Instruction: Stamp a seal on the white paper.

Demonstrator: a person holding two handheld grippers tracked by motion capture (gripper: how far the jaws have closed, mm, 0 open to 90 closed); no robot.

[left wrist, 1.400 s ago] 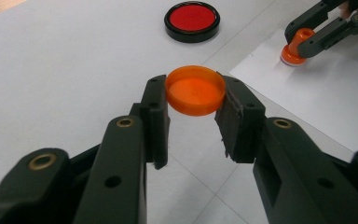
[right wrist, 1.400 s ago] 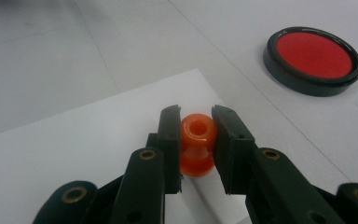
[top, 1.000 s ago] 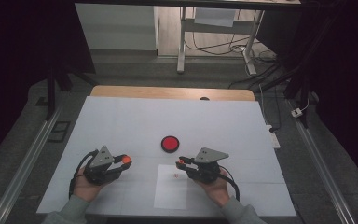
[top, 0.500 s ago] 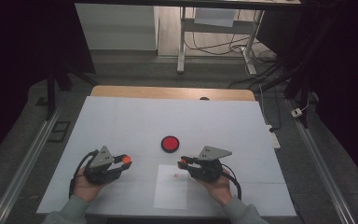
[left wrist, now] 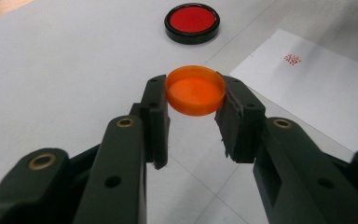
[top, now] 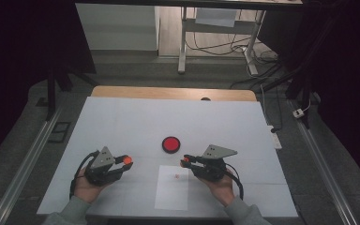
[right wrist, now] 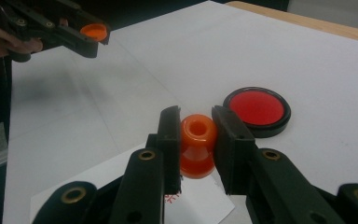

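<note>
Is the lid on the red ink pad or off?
Off. The ink pad lies open on the table, red ink showing. The left gripper holds an orange cap.

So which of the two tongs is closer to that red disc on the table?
The right tongs, holding an orange stopper, sit just beside and nearer the person than the red disc. The left tongs, holding an orange cap, are farther off to its left.

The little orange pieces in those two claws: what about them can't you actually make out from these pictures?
- Orange cap, left gripper view: the jaws cover its sides; its underside faces away.
- Orange stamp, right gripper view: its lower end is hidden behind the jaws.
- Red mark on the paper sheet: too small to read.
</note>
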